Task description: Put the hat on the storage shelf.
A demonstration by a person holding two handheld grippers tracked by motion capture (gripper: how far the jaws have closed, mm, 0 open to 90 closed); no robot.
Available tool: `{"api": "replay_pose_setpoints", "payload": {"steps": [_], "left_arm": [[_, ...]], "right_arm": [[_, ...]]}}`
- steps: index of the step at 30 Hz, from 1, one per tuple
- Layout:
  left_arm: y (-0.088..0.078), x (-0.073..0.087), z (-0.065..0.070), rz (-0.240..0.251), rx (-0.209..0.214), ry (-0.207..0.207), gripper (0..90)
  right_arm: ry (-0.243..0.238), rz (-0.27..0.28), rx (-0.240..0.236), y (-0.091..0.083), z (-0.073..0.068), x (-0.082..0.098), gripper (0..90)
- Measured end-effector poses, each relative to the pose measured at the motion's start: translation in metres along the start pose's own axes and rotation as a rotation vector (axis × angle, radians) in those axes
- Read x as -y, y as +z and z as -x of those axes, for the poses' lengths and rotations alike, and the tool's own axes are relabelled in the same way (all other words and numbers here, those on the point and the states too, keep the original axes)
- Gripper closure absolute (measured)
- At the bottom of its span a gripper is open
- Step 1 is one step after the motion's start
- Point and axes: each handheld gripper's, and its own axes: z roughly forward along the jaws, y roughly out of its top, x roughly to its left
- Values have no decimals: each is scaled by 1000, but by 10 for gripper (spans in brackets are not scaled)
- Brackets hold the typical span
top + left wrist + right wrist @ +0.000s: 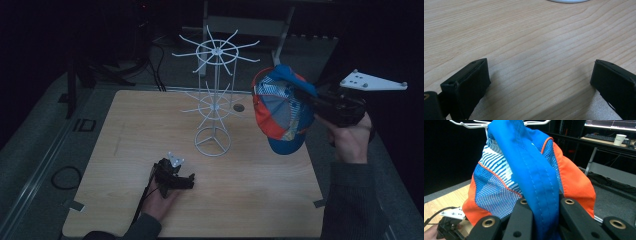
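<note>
1. The left gripper point(175, 176) is resting low on the table point(260, 200), in front of the rack point(215, 95) and a little to its left, jaws spread wide and holding nothing. In the left gripper view they are framing bare pale wood grain, with the curve of the rack's white base ring point(567, 1) just beyond.
2. The rack is standing at the table's middle, toward the far edge: thin white wire, a round foot ring, a slim post, and two tiers of spokes fanning out like wheels. It is looking light and top-heavy, so I'm judging that a sideways push on a spoke could tip or slide it, and nothing is bracing it.
3. To the right of the rack, lifted clear of the table and level with its upper tier, the cap point(280, 107) is hanging from the right gripper point(320, 102), whose jaws are clamped tight on a fold of it.
4. In the right gripper view the cap point(534, 170) is showing smooth stitched blue fabric between the jaws, blue-and-white mesh panels, a striped patch and soft orange sections.
5. The cloth is limp and bunched, so its opening may be collapsing. My worry is mesh snagging on a spoke tip, or the fold slipping free.
</note>
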Motion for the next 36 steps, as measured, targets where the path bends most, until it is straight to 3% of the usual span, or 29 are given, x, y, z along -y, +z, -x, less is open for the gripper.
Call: {"api": "replay_pose_setpoints", "payload": {"steps": [20, 36], "left_arm": [[0, 0, 0, 0, -1, 1, 26], [0, 0, 0, 1, 0, 0, 26]], "right_arm": [[-7, 26, 9, -1, 0, -12, 863], [9, 83, -5, -9, 3, -25, 864]]}}
